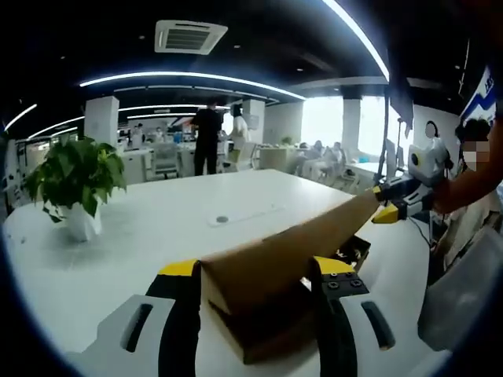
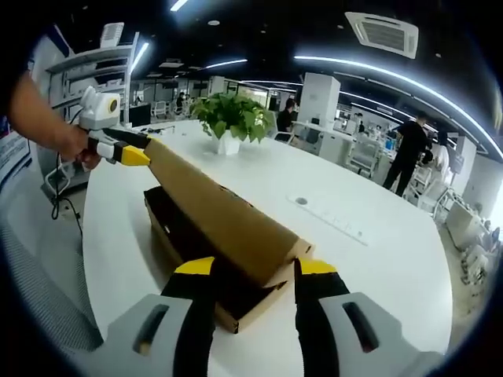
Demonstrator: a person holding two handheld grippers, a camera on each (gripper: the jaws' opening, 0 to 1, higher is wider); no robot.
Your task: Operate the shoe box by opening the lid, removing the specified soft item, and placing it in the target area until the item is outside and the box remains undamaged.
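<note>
A brown cardboard shoe box (image 1: 263, 342) (image 2: 236, 314) sits open on the white table (image 1: 157, 236) (image 2: 377, 267). Its lid (image 1: 299, 243) (image 2: 212, 208) is raised off the box and slants over it. My left gripper (image 1: 257, 267) holds one end of the lid between its yellow-tipped jaws, and it also appears as the far gripper (image 2: 126, 149) in the right gripper view. My right gripper (image 2: 255, 265) holds the other end; the left gripper view has it at the far corner (image 1: 387, 203). The box interior (image 2: 185, 232) is dark, so I cannot make out what lies in it.
A potted green plant (image 1: 75, 181) (image 2: 232, 118) stands on the table beyond the box. A round cable port (image 1: 222, 219) (image 2: 301, 201) lies mid-table. A person's arm (image 1: 471, 181) and hand (image 2: 71, 141) hold the grippers. People and desks fill the office behind.
</note>
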